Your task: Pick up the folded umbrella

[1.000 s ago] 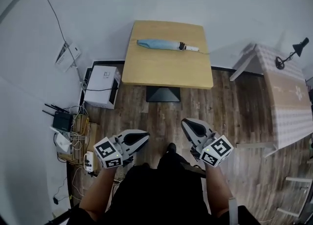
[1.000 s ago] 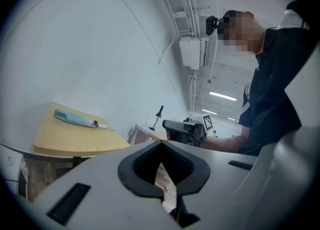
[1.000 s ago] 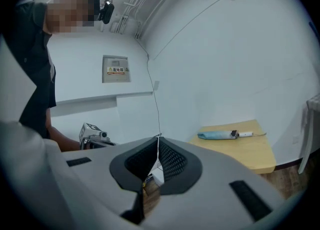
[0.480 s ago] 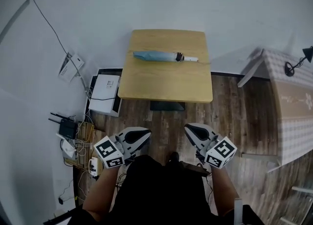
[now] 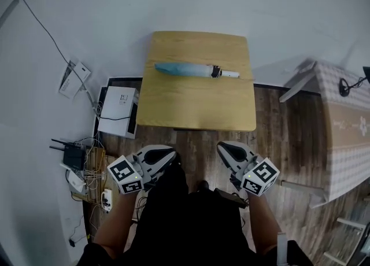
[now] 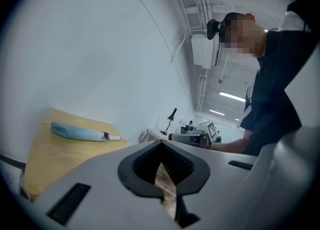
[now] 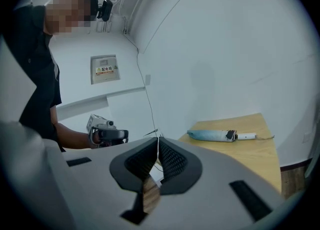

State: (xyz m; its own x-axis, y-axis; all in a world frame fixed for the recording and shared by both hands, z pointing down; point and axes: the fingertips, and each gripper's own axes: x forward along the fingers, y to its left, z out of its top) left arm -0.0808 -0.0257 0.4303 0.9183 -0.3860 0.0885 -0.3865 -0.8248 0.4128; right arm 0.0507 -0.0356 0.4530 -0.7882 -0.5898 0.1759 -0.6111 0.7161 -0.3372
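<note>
Your left gripper is clenched shut on nothing, and your right gripper is likewise closed tip to tip and empty. Both hang over the brown plank floor, just short of the near edge of the light wooden square table. The pale blue folded umbrella lies across the table's far half, parallel to the far edge, with its white handle reaching towards the right edge. A broad strip of tabletop separates it from you. A white box flanks the left, a checked-cloth table the right.
</note>
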